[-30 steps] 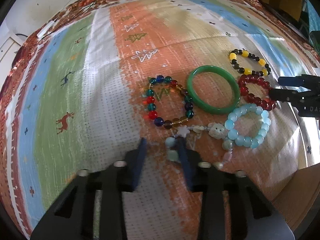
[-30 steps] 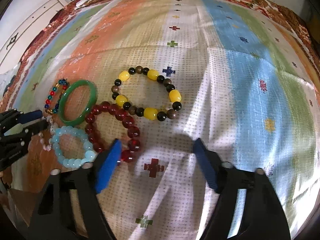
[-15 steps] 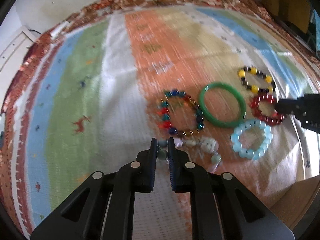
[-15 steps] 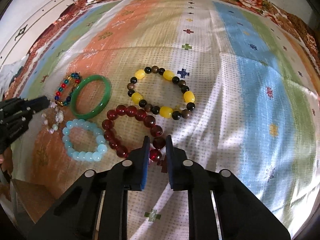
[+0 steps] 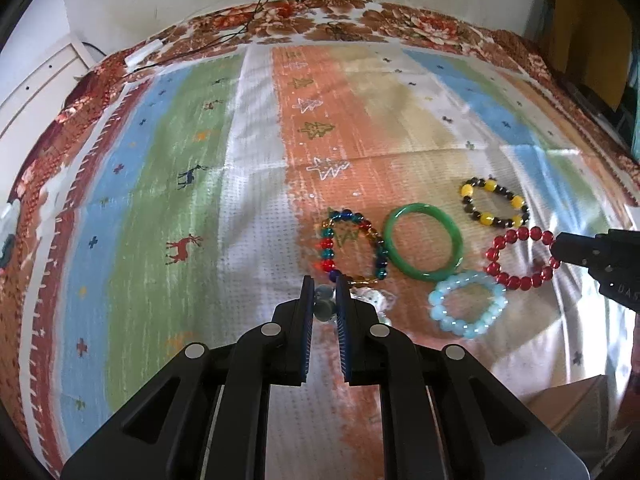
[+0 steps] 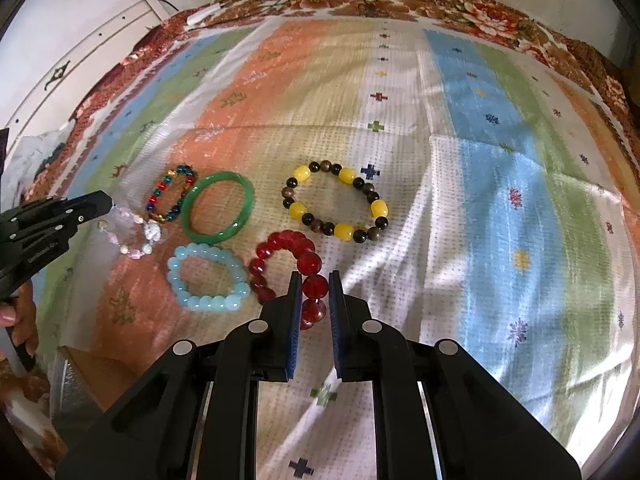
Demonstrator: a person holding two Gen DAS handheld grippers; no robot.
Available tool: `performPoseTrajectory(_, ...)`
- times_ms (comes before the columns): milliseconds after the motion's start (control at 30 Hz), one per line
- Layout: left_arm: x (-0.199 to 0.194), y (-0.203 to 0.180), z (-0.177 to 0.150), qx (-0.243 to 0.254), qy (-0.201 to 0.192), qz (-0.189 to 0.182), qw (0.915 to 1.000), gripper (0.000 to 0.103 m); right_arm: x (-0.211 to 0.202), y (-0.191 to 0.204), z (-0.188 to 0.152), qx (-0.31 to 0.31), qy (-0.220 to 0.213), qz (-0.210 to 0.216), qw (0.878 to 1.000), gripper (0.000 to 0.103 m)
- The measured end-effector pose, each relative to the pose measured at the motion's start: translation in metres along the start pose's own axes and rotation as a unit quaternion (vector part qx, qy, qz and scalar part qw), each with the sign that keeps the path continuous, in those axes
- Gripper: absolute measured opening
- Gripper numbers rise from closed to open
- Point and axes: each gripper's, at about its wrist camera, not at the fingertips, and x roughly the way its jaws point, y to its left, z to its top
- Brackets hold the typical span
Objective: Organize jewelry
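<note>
Several bracelets lie on a striped cloth. My left gripper is shut on a pale charm bracelet, holding a greenish bead. My right gripper is shut on the red bead bracelet, which also shows in the left wrist view. Between them lie a multicolour bead bracelet, a green bangle and a light blue bead bracelet. A yellow and black bead bracelet lies just beyond the red one.
The striped cloth has a floral border and covers the whole surface. Cables run along the far edge by a white wall. A brown cardboard corner sits at the near right edge. A hand holds the left gripper.
Both grippers closed from open, the left on the charm bracelet and the right on the red bead bracelet. Both have since drawn back and up, and the red bracelet has bunched toward the right gripper.
</note>
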Motion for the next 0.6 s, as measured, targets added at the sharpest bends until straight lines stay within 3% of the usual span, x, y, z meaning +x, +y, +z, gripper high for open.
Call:
performPoseTrajectory(300,-0.016,0.003,0.000,-0.028,-0.007,-0.008,0.9996,0.010,-0.031,0.010,-0.004,-0.007,-0.036,-0.006,0.999,0.014)
performPoseTrajectory(600,-0.037,-0.006,0.001,-0.033,-0.030,-0.014,0.9989,0.010,-0.043,0.014,-0.007,-0.005,-0.043,-0.001,0.999,0.014)
